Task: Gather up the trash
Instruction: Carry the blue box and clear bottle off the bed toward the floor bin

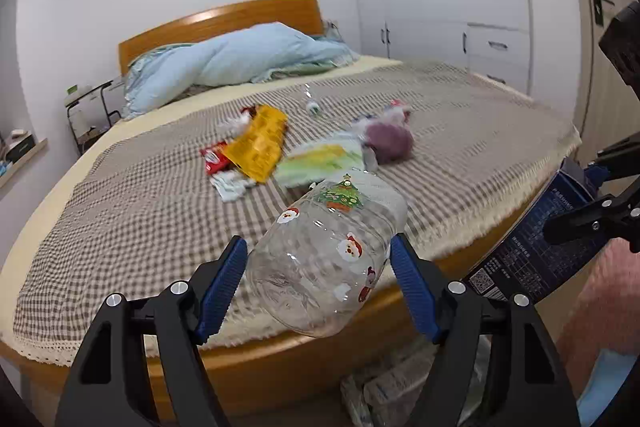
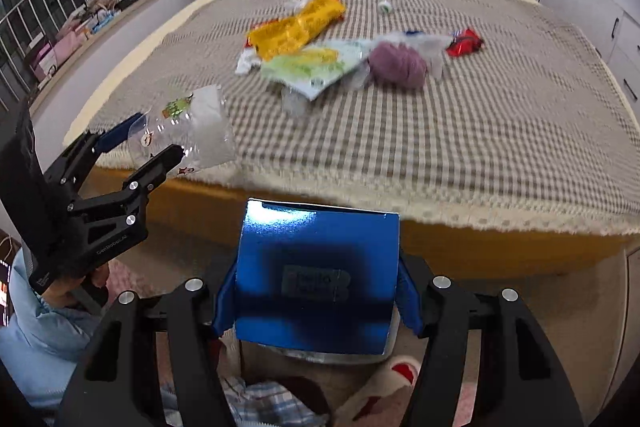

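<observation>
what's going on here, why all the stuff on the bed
A person is clearing trash off a bed with a handheld gripper in each hand. The left gripper is clamped on a clear plastic jar with Christmas stickers, held above the foot of the bed. The right gripper grips a blue carton. On the checked cover lie a yellow wrapper, a green packet, a red wrapper and a purple bundle.

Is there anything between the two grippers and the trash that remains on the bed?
Both are already full: the left gripper holds a clear plastic jar, and the right gripper holds a blue box. These fill the jaws. Nothing else visible stands before the yellow wrapper or the purple ball.
</observation>
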Demonstrator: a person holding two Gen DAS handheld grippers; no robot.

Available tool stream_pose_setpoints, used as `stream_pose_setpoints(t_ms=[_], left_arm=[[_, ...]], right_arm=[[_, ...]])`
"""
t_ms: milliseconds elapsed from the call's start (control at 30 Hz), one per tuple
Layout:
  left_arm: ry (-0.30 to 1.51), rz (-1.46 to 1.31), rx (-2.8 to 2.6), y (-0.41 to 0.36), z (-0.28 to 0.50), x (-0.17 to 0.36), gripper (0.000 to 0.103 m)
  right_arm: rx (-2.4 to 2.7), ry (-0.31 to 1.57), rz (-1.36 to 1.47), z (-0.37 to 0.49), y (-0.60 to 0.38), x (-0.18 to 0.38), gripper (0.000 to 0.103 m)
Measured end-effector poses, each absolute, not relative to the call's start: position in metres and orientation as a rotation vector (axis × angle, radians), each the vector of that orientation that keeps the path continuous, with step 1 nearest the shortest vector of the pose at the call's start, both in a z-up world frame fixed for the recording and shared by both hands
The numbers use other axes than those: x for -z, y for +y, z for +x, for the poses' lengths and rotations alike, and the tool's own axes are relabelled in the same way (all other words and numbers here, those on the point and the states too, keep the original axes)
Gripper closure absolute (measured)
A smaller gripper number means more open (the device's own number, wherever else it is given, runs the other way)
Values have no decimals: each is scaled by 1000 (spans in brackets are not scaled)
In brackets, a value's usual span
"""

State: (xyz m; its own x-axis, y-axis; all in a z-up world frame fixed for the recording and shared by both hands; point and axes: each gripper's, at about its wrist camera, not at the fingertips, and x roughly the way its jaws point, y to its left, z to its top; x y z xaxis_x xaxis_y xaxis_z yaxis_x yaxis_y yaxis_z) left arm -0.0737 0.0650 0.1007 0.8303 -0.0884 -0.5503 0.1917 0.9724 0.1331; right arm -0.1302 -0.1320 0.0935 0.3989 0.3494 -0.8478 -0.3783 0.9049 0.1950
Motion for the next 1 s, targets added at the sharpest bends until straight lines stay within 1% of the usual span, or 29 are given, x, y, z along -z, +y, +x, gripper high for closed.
stream_pose_setpoints(t_ms=[467, 1000], left_arm=[[673, 255, 264, 38, -94, -67, 32], [882, 322, 303, 34, -100, -4, 32]], right_arm=[[-465, 1170, -1, -143, -137, -28, 42], [-476, 1274, -17, -141, -131, 43, 42]])
